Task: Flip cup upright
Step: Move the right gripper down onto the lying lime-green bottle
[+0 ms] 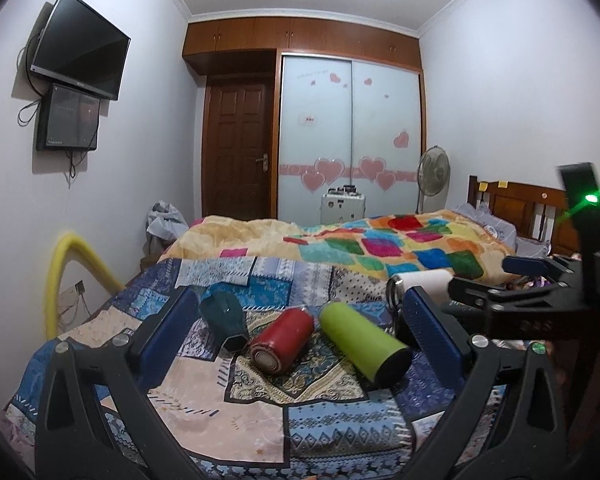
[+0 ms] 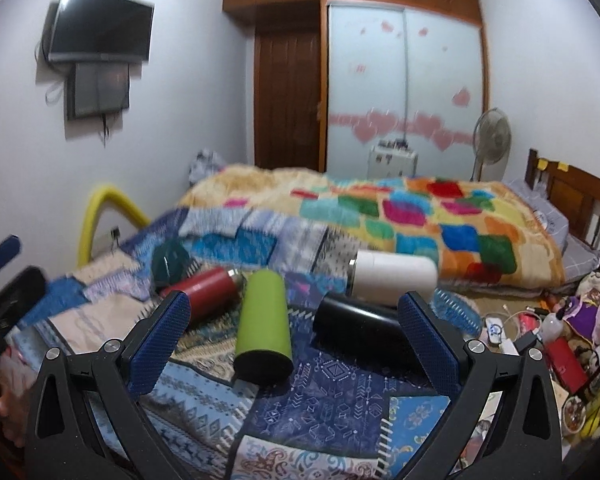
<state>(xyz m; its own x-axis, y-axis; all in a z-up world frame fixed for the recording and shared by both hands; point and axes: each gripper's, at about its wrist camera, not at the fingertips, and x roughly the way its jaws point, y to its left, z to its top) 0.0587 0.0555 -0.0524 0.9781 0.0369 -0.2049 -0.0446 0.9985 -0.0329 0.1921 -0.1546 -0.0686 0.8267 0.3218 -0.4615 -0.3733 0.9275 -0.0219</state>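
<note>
Several cups lie on their sides on the patchwork bedspread (image 1: 320,432). In the left wrist view there is a dark teal cup (image 1: 223,317), a red cup (image 1: 282,339), a lime green cup (image 1: 362,340) and a white cup (image 1: 420,282). My left gripper (image 1: 300,328) is open and empty, above the bedspread in front of the red and green cups. In the right wrist view the green cup (image 2: 265,325), a black cup (image 2: 362,330), the white cup (image 2: 394,278), the red cup (image 2: 204,290) and the teal cup (image 2: 170,262) show. My right gripper (image 2: 294,322) is open and empty, near the green and black cups.
A colourful blanket (image 1: 380,244) is bunched further up the bed. A wooden headboard (image 1: 516,208) stands at the right. A yellow tube (image 1: 60,276) arches at the bed's left edge. Clutter (image 2: 556,340) lies at the right of the bedspread. The right gripper's body (image 1: 532,300) shows at the right.
</note>
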